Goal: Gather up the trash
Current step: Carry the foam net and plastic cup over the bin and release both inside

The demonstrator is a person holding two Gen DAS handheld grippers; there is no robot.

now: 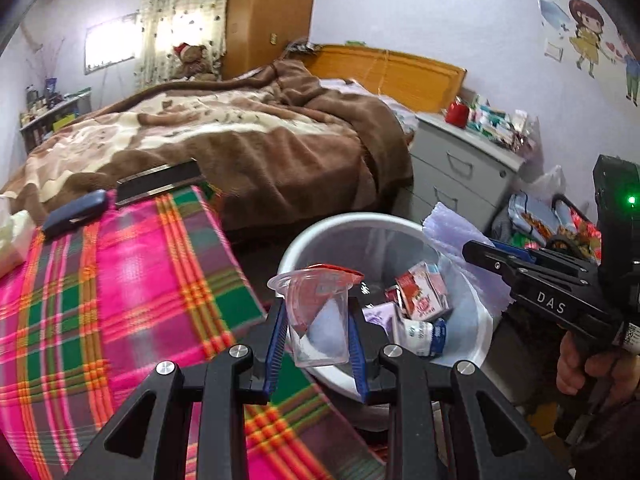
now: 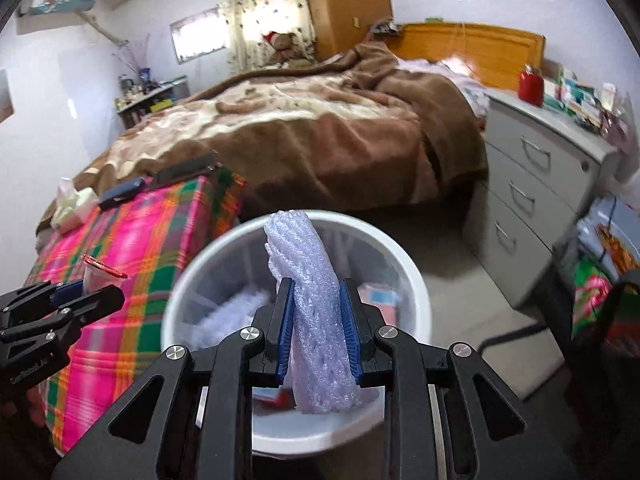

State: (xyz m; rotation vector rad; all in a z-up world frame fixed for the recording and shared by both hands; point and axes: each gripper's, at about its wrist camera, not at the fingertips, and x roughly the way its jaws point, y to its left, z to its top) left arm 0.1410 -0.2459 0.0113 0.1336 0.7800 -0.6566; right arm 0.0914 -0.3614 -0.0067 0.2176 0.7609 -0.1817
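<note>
While both loads hang at the bin, the drop is awaited.
A clear plastic cup (image 1: 318,316) is clamped in the left gripper (image 1: 318,344), foam wrap (image 2: 316,312) in the right gripper (image 2: 318,332); release over the white bin (image 2: 396,256) is called for, where cartons (image 1: 424,294) are already lying.

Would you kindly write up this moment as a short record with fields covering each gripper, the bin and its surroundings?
left gripper: shut on a clear plastic cup with a red torn lid, at the near rim of the bin
right gripper: shut on a roll of pale foam wrap, above the bin
bin: white, round, on the floor; already holds cartons and wrappers
beside the bin: table with a pink plaid cloth
behind: bed with a brown blanket
</note>
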